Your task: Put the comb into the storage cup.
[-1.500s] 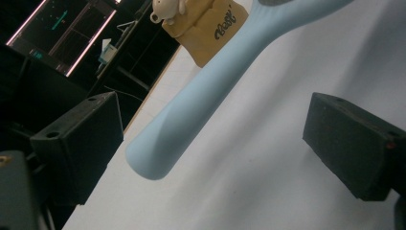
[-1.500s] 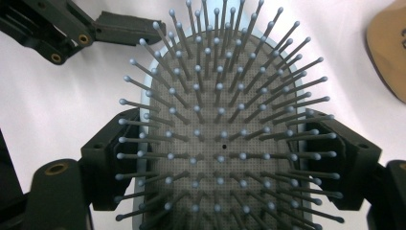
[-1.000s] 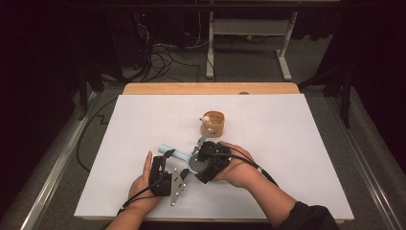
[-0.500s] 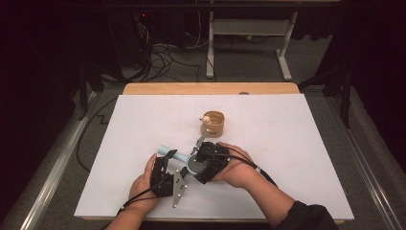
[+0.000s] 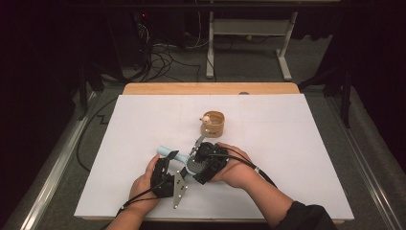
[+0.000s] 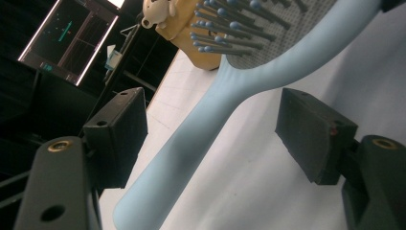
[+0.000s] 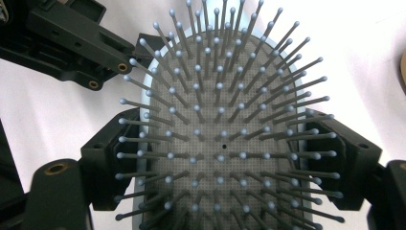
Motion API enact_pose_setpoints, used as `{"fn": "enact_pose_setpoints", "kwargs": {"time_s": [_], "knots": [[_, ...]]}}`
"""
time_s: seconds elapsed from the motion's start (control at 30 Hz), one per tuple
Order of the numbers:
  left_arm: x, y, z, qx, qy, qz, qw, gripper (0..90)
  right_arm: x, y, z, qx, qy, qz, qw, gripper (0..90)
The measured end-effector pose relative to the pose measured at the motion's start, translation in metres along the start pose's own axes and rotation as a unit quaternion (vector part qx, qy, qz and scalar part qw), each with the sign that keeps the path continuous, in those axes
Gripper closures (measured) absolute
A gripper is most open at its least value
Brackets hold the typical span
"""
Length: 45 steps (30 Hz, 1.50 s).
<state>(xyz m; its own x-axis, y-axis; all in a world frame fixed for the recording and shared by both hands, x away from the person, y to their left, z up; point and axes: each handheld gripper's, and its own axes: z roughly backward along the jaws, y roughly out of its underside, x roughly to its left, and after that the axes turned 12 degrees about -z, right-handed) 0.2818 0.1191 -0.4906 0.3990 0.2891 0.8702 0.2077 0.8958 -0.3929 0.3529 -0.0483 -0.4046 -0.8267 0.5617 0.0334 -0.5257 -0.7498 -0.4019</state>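
Note:
A light blue hairbrush (image 5: 168, 153) lies low over the white sheet, its bristled head (image 7: 220, 143) facing the right gripper's camera. My right gripper (image 5: 195, 166) is shut on the head, one pad on each side (image 7: 230, 163). My left gripper (image 5: 165, 162) straddles the brush's handle (image 6: 201, 124). Its jaws have just been closing, with the handle between the pads (image 6: 311, 139) and a gap still showing on the right side, so it counts as open. The left gripper's frame (image 7: 72, 33) shows beyond the bristles.
A small wooden cup (image 5: 213, 123) with a pale figure on its rim (image 6: 155, 12) stands just beyond the brush. The white sheet (image 5: 287, 143) covers a wooden table. Cables and a desk frame (image 5: 249, 28) lie on the dark floor behind.
The left gripper's jaws have narrowed around the brush handle. Both hands and the brush have stayed where they were.

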Motion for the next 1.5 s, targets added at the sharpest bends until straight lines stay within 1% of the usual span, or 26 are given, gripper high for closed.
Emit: {"fn": "enact_pose_setpoints", "kwargs": {"time_s": [0.03,0.1,0.2,0.23,0.33,0.4,0.43,0.47,0.5,0.53,0.6,0.73,0.83,0.93,1.03,1.23,1.33,1.37,1.47,1.5], "knots": [[0.000,0.000,0.000,0.001,-0.001,0.000,1.0000,27.8,0.000,0.000,0.000,0.001,-0.001,-0.002,1.0000,21.2],[0.001,0.001,0.000,0.000,-0.002,0.001,1.0000,31.1,0.001,0.000,0.000,0.001,0.000,-0.002,1.0000,21.2],[0.001,0.001,0.001,0.001,-0.004,-0.007,1.0000,37.4,0.001,-0.001,0.000,0.001,0.000,-0.002,1.0000,21.2],[0.000,0.001,0.001,0.000,-0.004,-0.010,0.9999,38.7,0.001,-0.001,0.000,0.001,-0.001,-0.002,1.0000,21.2],[-0.001,0.001,0.000,-0.002,-0.001,-0.013,0.9999,42.1,0.001,-0.001,-0.001,0.001,-0.003,-0.001,1.0000,21.1],[-0.001,0.001,0.001,-0.004,-0.004,-0.017,0.9998,44.7,0.001,-0.001,-0.001,0.001,-0.006,-0.002,1.0000,21.2],[-0.002,0.000,0.001,-0.004,-0.004,-0.021,0.9998,46.4,0.001,-0.001,-0.001,0.001,-0.006,-0.003,1.0000,21.1],[-0.002,0.000,0.002,-0.002,-0.002,-0.029,0.9996,48.2,0.001,-0.002,-0.001,0.000,-0.006,-0.003,1.0000,21.1],[-0.003,0.000,0.001,-0.008,-0.004,-0.028,0.9996,49.6,0.001,-0.002,-0.001,0.001,-0.007,-0.006,1.0000,21.1],[-0.003,-0.001,0.002,-0.005,-0.003,-0.036,0.9993,50.4,0.001,-0.002,-0.001,0.001,-0.008,-0.004,1.0000,21.1],[-0.003,-0.001,0.002,-0.004,-0.005,-0.041,0.9991,50.5,0.001,-0.002,-0.002,0.001,-0.009,-0.004,1.0000,21.1],[-0.005,-0.001,0.000,-0.003,0.001,-0.048,0.9989,50.5,0.001,-0.003,-0.003,0.002,-0.012,-0.005,0.9999,21.1],[-0.007,-0.002,0.000,-0.002,0.003,-0.057,0.9984,52.2,0.002,-0.003,-0.003,0.005,-0.012,-0.008,0.9999,21.1],[-0.007,-0.002,0.000,-0.002,-0.003,-0.059,0.9982,56.9,0.002,-0.003,-0.004,0.004,-0.012,-0.007,0.9999,21.1],[-0.006,-0.002,0.001,-0.004,-0.008,-0.061,0.9981,59.4,0.002,-0.004,-0.004,0.002,-0.013,-0.006,0.9999,21.1],[-0.009,-0.003,0.001,-0.004,-0.013,-0.072,0.9973,61.3,0.002,-0.004,-0.004,0.002,-0.015,-0.008,0.9999,21.1],[-0.009,-0.003,0.000,-0.004,-0.014,-0.074,0.9971,62.0,0.001,-0.004,-0.004,0.003,-0.015,-0.008,0.9999,21.1],[-0.008,-0.004,0.001,0.001,-0.015,-0.081,0.9966,62.2,0.001,-0.004,-0.004,0.003,-0.014,-0.009,0.9999,21.1],[-0.010,-0.003,0.000,0.001,-0.015,-0.088,0.9960,63.8,0.001,-0.004,-0.004,0.004,-0.014,-0.009,0.9998,21.1],[-0.010,-0.004,0.000,0.005,-0.016,-0.092,0.9956,64.1,0.001,-0.004,-0.004,0.004,-0.015,-0.011,0.9998,21.0]]}}
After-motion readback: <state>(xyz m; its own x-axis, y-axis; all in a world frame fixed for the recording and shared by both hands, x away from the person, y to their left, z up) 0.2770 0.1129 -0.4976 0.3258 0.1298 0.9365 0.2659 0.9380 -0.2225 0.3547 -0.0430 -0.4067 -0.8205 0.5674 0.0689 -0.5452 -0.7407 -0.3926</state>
